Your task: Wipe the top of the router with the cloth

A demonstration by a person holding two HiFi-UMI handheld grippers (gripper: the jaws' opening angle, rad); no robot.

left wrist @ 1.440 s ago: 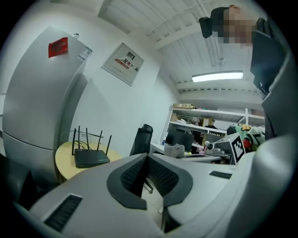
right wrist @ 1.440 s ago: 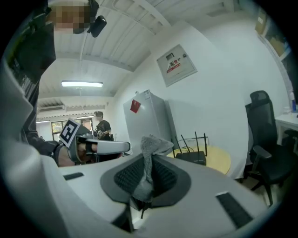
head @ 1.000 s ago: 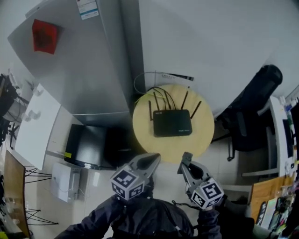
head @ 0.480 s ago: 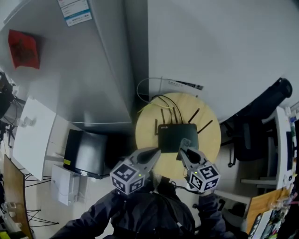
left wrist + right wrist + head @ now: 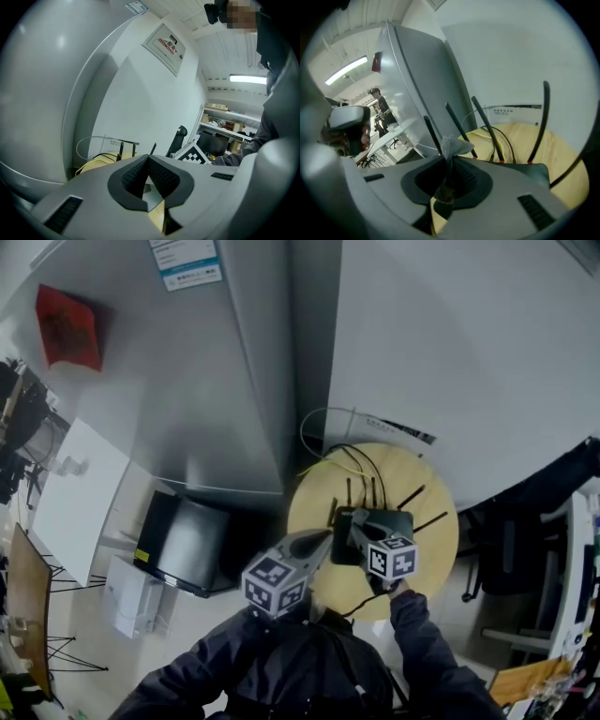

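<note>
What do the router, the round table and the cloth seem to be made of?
The router: probably plastic; black, smooth moulded case, little shine. The round table: wood or laminate, perhaps; pale yellow, dull. The cloth: soft grey fabric, fuzzy and crumpled where the right gripper pinches it.

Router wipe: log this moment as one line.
right claw: shut on grey cloth, over router | left claw: shut, empty | router: on round wooden table

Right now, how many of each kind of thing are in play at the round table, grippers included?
Round table: 1
Router: 1
Cloth: 1
Grippers: 2, left gripper shut and empty, right gripper shut on the cloth
Total: 5
</note>
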